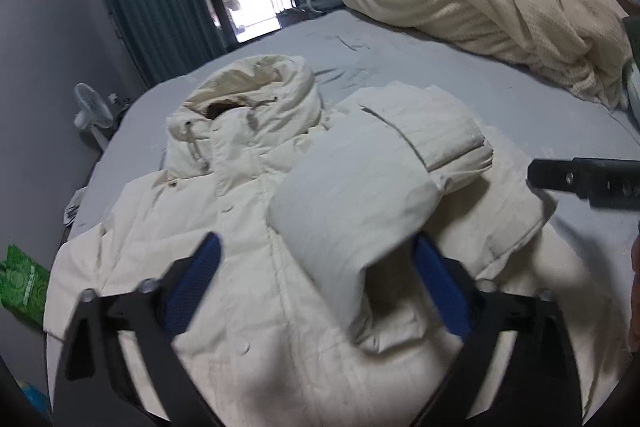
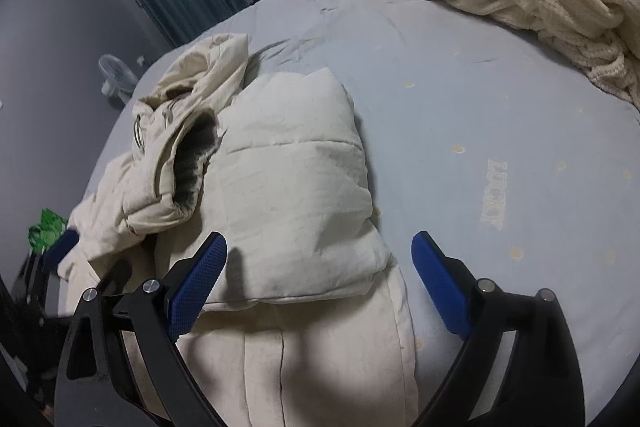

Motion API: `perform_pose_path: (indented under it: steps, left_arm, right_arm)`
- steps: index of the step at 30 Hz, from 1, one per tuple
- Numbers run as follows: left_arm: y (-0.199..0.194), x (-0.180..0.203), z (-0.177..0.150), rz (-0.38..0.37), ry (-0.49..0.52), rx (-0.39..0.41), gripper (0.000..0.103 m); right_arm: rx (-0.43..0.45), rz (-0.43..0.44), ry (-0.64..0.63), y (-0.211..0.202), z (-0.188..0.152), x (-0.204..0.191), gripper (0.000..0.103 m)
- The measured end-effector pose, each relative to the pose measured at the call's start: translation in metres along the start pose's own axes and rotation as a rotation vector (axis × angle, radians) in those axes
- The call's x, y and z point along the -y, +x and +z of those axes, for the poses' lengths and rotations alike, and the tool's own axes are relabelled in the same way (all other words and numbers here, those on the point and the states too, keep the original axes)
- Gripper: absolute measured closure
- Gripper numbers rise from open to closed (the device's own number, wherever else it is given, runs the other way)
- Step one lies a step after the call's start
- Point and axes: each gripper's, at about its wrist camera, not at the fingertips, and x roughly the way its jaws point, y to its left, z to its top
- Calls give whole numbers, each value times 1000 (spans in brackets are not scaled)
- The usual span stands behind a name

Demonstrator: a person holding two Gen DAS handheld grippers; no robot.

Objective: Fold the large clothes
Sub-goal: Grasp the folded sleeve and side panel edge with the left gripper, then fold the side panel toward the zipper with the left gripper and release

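I see one sleeve (image 1: 352, 211) folded over the coat (image 1: 224, 307) | my left gripper (image 1: 316, 255) and right gripper (image 2: 320, 255) open, holding nothing | other sleeve and body left to fold

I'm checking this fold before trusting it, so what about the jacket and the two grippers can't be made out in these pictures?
- Jacket hem: cut off by the bottom edge in both wrist views.
- Sleeve cuff between the left gripper fingers: left wrist view is motion-blurred, so contact cannot be told.
- Jacket's left half: right wrist view, hidden behind the folded sleeve and hood.
- Right gripper jaws stand open; whether anything touches the jacket below is unclear.
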Motion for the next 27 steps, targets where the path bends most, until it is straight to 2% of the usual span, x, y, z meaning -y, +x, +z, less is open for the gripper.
perform_pose_path:
  steps: [2, 3, 4, 7, 9, 16, 21, 27]
  left_arm:
    - [9, -4, 3, -54, -14, -26, 38]
    - [14, -9, 4, -100, -38, -42, 50]
    - [18, -13, 6, -114, -57, -53, 62]
    - [20, -32, 7, -150, -123, -46, 78]
    - [20, -40, 7, -146, -143, -34, 81]
    - [20, -89, 2, -122, -267, -24, 82]
    - [30, -123, -19, -100, -346, -53, 79]
    - [35, -143, -48, -136, -422, -58, 79]
  right_arm:
    - [-5, -2, -4, 1, 0, -1, 13]
    - [-11, -1, -4, 3, 0, 0, 13]
    - [-15, -3, -3, 4, -1, 0, 13]
    - [-24, -7, -11, 7, -1, 0, 13]
    - [-32, -12, -21, 10, -2, -3, 13]
    - [-107, -62, -99, 28, -12, -14, 13]
    - [-148, -89, -133, 38, -18, -18, 13]
    - [-162, -103, -170, 40, -21, -26, 13]
